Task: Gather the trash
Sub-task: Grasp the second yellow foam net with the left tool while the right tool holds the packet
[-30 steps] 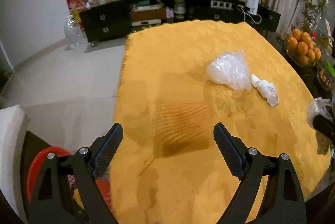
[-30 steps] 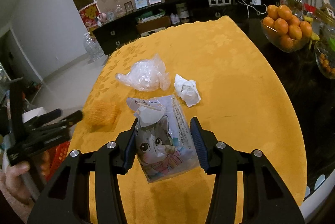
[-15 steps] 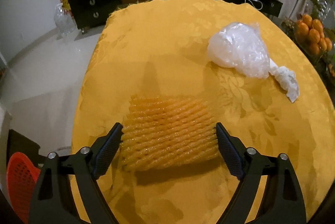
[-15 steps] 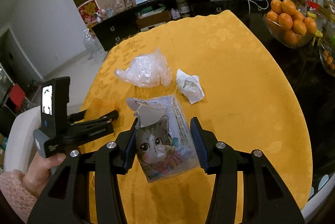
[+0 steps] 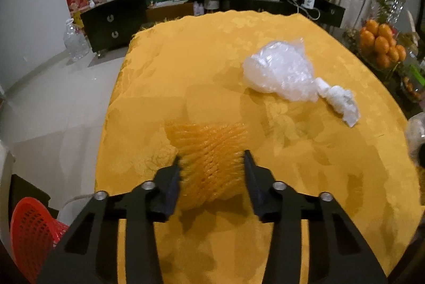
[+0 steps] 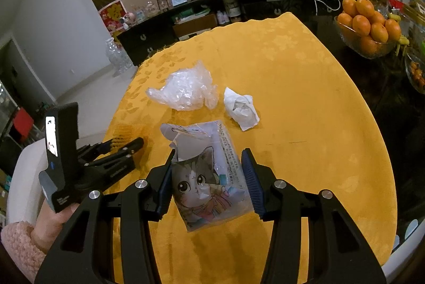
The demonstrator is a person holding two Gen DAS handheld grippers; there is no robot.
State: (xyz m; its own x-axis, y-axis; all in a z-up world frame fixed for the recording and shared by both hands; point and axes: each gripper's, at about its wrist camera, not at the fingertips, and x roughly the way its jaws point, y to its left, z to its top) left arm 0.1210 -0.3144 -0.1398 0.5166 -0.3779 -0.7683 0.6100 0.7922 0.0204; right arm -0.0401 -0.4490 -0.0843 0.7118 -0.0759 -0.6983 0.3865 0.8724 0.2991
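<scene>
While the left gripper (image 5: 211, 164) points down at the yellow tablecloth (image 5: 212, 60), its jaws have just been closing, and now they pinch an orange foam net (image 5: 209, 151) from both sides. This net is squashed in the middle, bunches up between the two black fingers (image 5: 170, 185), and lies close to the near left edge of the table. Down at the left, past the table edge, sits a red basket (image 5: 29, 233) on the floor. From the right wrist view, the right gripper (image 6: 207, 169) squeezes a crinkly packet with a cartoon cat (image 6: 207, 177) on it, and the packet hangs a bit above the cloth. Next to it on the left, a hand (image 6: 50, 220) in a fluffy pink sleeve (image 6: 18, 246) holds the other gripper. Farther out on the cloth lies a clear plastic bag (image 6: 186, 92), all crumpled, and just beside it on the right is a scrunched white paper (image 6: 240, 111). Off at the right side of the table, well away from the trash, stands a glass bowl of oranges (image 6: 369, 23). Way at the back, a long dark cabinet (image 6: 202, 23) runs along the wall with little pictures on top.
</scene>
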